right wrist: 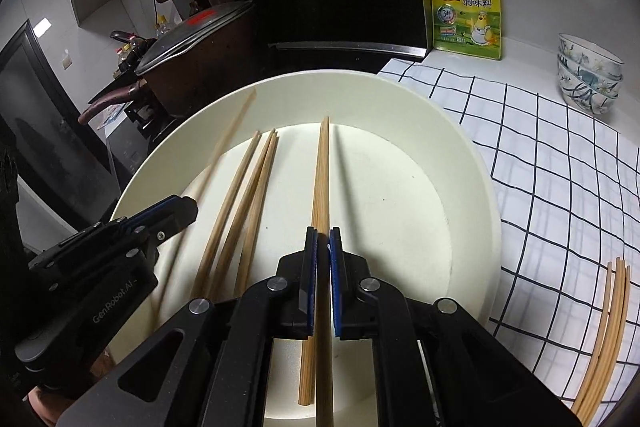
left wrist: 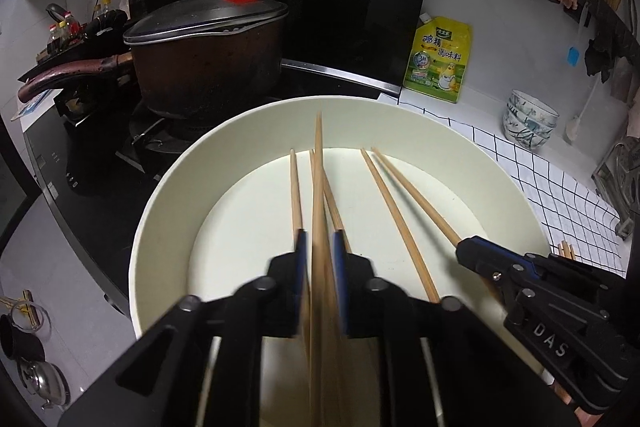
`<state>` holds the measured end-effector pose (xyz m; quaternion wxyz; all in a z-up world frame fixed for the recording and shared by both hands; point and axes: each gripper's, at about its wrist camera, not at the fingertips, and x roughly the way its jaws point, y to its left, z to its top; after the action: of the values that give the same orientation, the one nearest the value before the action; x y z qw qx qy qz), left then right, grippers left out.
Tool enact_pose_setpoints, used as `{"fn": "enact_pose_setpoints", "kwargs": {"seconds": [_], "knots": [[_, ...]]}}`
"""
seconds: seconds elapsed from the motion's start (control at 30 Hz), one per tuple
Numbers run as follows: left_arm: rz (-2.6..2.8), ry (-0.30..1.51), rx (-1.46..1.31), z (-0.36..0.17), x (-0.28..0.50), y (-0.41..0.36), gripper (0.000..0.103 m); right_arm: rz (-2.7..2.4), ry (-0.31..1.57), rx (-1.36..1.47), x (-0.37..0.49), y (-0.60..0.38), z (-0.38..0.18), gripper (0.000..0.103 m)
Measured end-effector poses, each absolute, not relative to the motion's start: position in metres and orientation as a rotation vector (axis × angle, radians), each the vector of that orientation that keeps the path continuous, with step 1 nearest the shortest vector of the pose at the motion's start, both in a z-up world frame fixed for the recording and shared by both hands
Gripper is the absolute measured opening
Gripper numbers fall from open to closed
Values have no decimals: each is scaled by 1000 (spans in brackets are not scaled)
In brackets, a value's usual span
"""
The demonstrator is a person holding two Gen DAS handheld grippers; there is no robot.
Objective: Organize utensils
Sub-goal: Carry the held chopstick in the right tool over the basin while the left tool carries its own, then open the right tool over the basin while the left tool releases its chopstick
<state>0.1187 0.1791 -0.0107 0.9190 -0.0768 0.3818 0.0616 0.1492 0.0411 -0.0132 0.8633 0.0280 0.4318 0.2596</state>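
Note:
A wide white basin holds several wooden chopsticks. My left gripper is shut on one chopstick and holds it raised, its tip over the far rim. Two others lie under it. My right gripper is shut on a chopstick in the basin, with a second chopstick right beside it. In the left wrist view the right gripper shows at the right over two chopsticks. In the right wrist view the left gripper shows at the left beside three chopsticks.
A few chopsticks lie on the checked cloth right of the basin. A lidded brown pot sits on the stove behind. A yellow seasoning pouch and stacked bowls stand at the back right.

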Motion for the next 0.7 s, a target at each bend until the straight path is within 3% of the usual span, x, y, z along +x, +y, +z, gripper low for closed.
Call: {"fn": "enact_pose_setpoints", "kwargs": {"seconds": [0.1, 0.6, 0.7], "knots": [[142, 763, -151, -7, 115, 179, 52, 530, 895, 63, 146, 36, -10, 7], [148, 730, -145, 6, 93, 171, 64, 499, 862, 62, 125, 17, 3, 12], [142, 722, -141, 9, 87, 165, 70, 489, 852, 65, 117, 10, 8, 14]]}}
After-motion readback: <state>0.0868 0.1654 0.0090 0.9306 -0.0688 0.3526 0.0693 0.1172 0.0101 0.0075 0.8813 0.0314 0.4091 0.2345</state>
